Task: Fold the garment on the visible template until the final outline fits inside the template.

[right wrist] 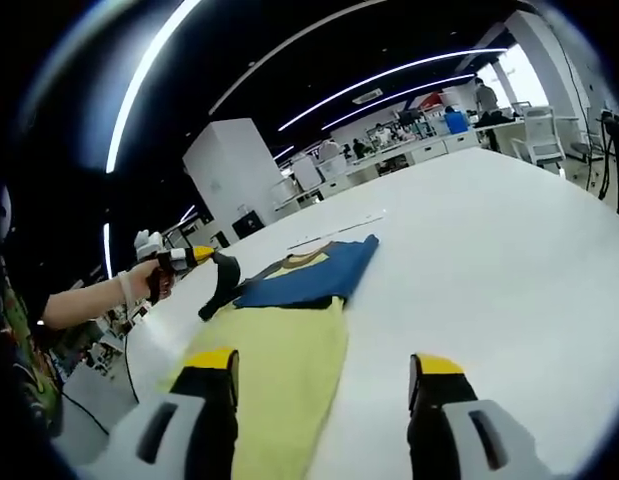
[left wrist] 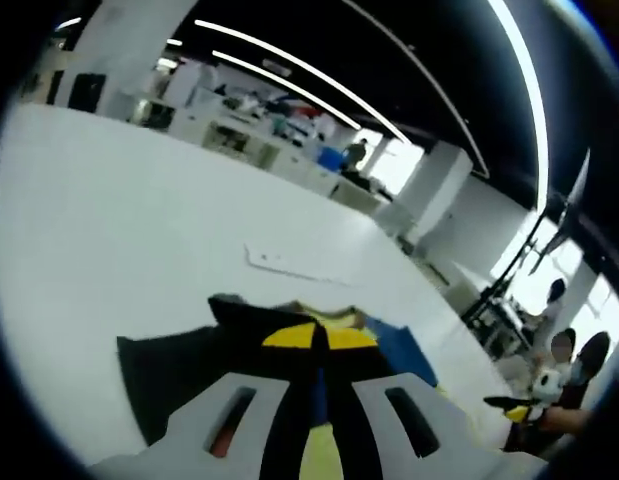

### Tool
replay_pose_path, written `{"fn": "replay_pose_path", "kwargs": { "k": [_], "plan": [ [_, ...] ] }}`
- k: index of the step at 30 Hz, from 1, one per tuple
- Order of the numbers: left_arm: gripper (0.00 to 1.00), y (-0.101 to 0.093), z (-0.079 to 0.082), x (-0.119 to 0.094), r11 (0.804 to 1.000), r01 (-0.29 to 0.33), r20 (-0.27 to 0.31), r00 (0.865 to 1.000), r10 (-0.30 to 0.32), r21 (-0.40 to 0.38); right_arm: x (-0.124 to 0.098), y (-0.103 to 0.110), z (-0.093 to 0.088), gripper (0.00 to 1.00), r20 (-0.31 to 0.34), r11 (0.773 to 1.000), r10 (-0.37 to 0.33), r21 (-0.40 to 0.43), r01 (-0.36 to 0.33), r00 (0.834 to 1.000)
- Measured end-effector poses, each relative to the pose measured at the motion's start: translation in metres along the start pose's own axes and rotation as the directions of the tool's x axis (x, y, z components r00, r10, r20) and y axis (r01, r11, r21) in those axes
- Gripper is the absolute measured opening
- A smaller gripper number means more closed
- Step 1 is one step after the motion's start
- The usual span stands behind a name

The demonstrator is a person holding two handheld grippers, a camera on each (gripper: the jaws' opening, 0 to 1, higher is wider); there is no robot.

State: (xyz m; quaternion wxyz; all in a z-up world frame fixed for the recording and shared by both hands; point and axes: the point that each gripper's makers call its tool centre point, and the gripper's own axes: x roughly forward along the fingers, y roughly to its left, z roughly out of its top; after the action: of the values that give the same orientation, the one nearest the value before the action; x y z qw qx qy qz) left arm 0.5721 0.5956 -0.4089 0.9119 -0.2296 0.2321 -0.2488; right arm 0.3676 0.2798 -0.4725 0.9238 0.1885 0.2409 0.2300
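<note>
1. On a white table (right wrist: 509, 230): a garment (right wrist: 289, 350) in yellow, blue and black, lying flat, with the blue part (right wrist: 314, 272) at the far end and the yellow part near the camera in the right gripper view.
2. Just beyond the blue end, a thin pale outline (right wrist: 339, 228) marked on the table top; same pale mark (left wrist: 289, 262) beyond the garment (left wrist: 189, 370) in the left gripper view. Garment mostly short of that mark, not inside it as far as can be told.
3. Left gripper (right wrist: 194, 258) seen from the right gripper view at the garment's left edge, held in a gloved hand (right wrist: 144, 275), with a black flap (right wrist: 221, 283) of the garment lifted off the table at its tip.
4. In the left gripper view, yellow-tipped jaws (left wrist: 319, 338) closed together, pinching black cloth, blue and yellow fabric just behind.
5. Right gripper (right wrist: 324, 375) spread wide, nothing between the jaws; left jaw over the yellow cloth, right jaw over bare table.
6. In the background of both views: a large hall with long ceiling lights (right wrist: 389, 75), desks and distant people.
</note>
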Motion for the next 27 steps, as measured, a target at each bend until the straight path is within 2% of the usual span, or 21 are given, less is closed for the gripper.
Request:
{"fn": "replay_pose_path", "kwargs": {
  "k": [15, 23, 27],
  "plan": [
    [0.0, -0.06, -0.01, 0.055, 0.994, 0.102, 0.004, 0.995, -0.102, -0.05, -0.004, -0.008, -0.003, 0.68, 0.006, 1.0, -0.006, 0.023, 0.006, 1.0],
    [0.0, -0.098, -0.024, 0.086, 0.985, 0.164, -0.024, 0.986, -0.165, -0.058, -0.01, -0.012, -0.005, 0.67, 0.005, 0.999, -0.024, 0.029, 0.024, 1.0],
    [0.0, -0.118, -0.037, 0.099, 0.979, 0.198, -0.049, 0.978, -0.2, -0.047, -0.013, -0.014, -0.005, 0.67, 0.011, 0.998, -0.037, 0.042, 0.037, 0.999]
  ]
}}
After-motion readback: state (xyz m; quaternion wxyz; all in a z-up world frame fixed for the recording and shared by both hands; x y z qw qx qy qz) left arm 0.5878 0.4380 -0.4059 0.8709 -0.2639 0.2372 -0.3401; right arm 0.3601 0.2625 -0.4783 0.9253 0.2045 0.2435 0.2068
